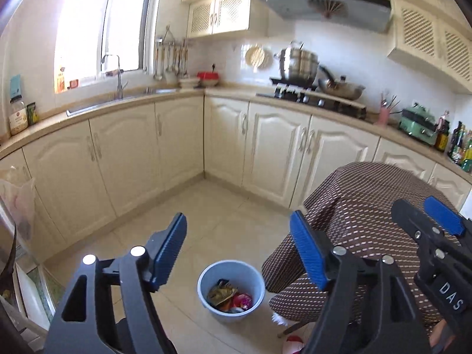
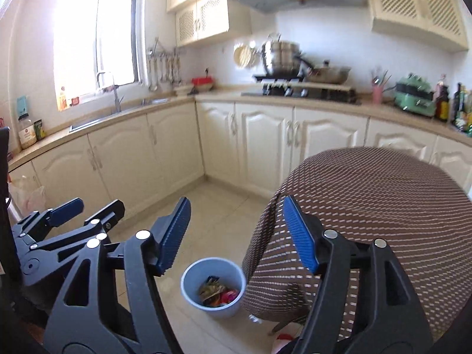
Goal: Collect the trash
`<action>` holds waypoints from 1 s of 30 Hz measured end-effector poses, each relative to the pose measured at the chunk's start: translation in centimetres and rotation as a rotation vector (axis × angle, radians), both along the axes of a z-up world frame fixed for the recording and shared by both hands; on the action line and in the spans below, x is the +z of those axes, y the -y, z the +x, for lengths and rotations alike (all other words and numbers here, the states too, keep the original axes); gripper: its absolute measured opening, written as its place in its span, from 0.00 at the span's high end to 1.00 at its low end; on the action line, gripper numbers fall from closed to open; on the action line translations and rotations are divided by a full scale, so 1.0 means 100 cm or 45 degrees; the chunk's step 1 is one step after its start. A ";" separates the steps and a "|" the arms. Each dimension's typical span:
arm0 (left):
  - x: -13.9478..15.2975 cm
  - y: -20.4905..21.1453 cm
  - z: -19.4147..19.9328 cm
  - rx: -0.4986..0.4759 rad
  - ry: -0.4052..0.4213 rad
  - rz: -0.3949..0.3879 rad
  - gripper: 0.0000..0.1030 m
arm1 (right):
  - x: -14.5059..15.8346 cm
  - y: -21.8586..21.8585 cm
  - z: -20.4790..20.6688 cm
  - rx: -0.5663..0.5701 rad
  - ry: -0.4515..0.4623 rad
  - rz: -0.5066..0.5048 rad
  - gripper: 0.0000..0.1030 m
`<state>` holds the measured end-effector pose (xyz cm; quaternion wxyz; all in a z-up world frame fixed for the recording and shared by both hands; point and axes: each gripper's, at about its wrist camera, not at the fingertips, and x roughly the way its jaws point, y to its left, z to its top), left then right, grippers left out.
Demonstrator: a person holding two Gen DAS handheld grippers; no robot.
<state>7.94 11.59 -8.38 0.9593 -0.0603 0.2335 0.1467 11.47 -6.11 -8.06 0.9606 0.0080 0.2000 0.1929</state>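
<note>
A: How many bins are there, and where?

B: One, a pale blue bin on the tiled floor, just beside the edge of the table's brown patterned cloth. In the right wrist view the bin sits low between the fingers.

A: What is in it?

B: A heap of crumpled wrappers, gold, red and pink. I cannot count them singly.

A: And the grippers?

B: Two. The left gripper has its jaws spread wide with nothing between them. The right gripper is likewise wide apart and holds nothing.

A: Further out?

B: One steel pot and one wok on the stove, one sink under the window, one pink utensil cup, one green appliance, one jar on the counter.
</note>
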 end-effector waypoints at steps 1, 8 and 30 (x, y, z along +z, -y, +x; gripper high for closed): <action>0.002 0.003 -0.003 -0.009 0.018 0.006 0.29 | 0.003 0.006 -0.006 -0.014 0.025 -0.002 0.33; 0.023 0.034 -0.023 -0.065 0.126 0.075 0.27 | 0.016 0.039 -0.034 -0.097 0.144 0.009 0.30; 0.025 0.069 -0.035 -0.103 0.206 0.147 0.27 | 0.009 0.063 -0.049 -0.175 0.209 0.033 0.26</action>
